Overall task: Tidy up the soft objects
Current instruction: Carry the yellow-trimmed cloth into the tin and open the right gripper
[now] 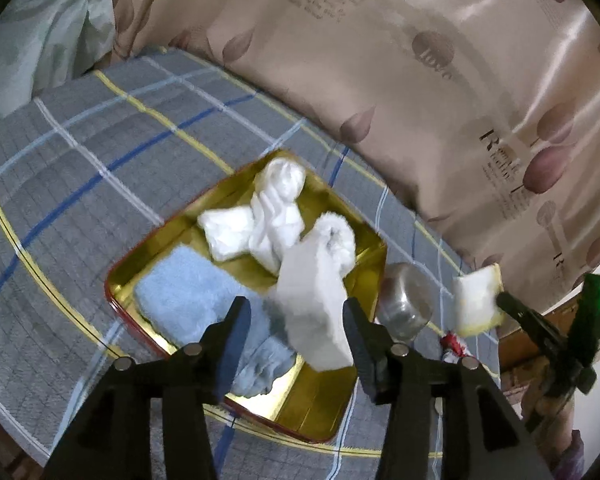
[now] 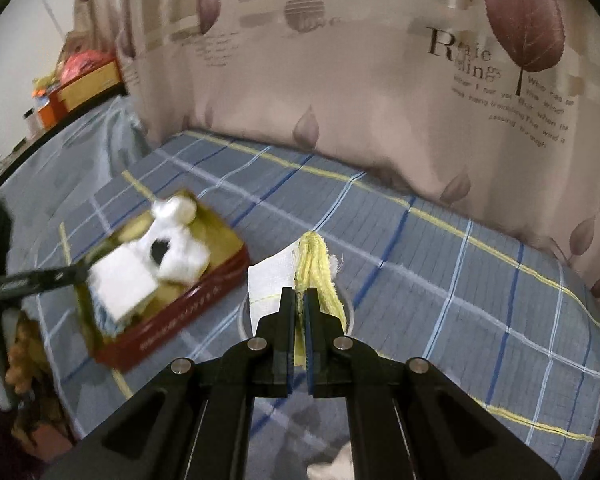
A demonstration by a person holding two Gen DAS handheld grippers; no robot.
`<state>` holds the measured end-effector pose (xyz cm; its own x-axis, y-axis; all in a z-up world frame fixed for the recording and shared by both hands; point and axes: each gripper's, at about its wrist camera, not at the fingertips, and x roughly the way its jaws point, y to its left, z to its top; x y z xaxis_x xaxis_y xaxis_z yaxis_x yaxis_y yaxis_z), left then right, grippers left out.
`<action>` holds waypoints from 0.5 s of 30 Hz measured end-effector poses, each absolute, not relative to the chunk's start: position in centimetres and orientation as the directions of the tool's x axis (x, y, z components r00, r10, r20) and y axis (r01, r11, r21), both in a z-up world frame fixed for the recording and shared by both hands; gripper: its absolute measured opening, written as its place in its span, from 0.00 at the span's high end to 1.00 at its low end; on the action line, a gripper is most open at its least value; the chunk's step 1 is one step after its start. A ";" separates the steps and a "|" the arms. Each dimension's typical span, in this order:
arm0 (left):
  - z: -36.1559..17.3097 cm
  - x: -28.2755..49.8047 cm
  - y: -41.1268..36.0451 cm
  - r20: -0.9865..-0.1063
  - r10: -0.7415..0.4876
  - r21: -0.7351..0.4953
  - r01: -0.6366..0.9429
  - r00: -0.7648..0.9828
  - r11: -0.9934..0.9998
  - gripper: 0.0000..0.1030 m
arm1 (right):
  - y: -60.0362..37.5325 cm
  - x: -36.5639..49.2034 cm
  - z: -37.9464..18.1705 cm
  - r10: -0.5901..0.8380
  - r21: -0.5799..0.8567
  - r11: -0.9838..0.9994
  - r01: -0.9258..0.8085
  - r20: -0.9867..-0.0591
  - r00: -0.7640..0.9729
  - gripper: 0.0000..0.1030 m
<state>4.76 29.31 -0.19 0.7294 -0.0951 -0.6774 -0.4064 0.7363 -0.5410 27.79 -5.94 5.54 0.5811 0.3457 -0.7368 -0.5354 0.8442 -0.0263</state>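
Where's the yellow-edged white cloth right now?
The yellow-edged white cloth is pinched in the right gripper, held above the plaid bedsheet, to the right of the gold tin and a clear jar.

Left gripper (image 1: 296, 320) angled downward, fingers (image 1: 232, 340) parted, white cloth (image 1: 316, 300) against right finger only. Right gripper (image 2: 299, 304) angled downward, raised off bed, fingers clamped on yellow-edged cloth (image 2: 308, 276).

Both wrist views look steeply down, sharing the tin tray (image 1: 374, 248)
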 end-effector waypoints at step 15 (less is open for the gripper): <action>2.8 -2.7 28.3 -0.677 0.028 -0.479 -0.469 0.736 0.742 0.47 | -0.3 30.4 7.8 0.430 0.085 0.854 -0.514 -0.671 0.604 0.96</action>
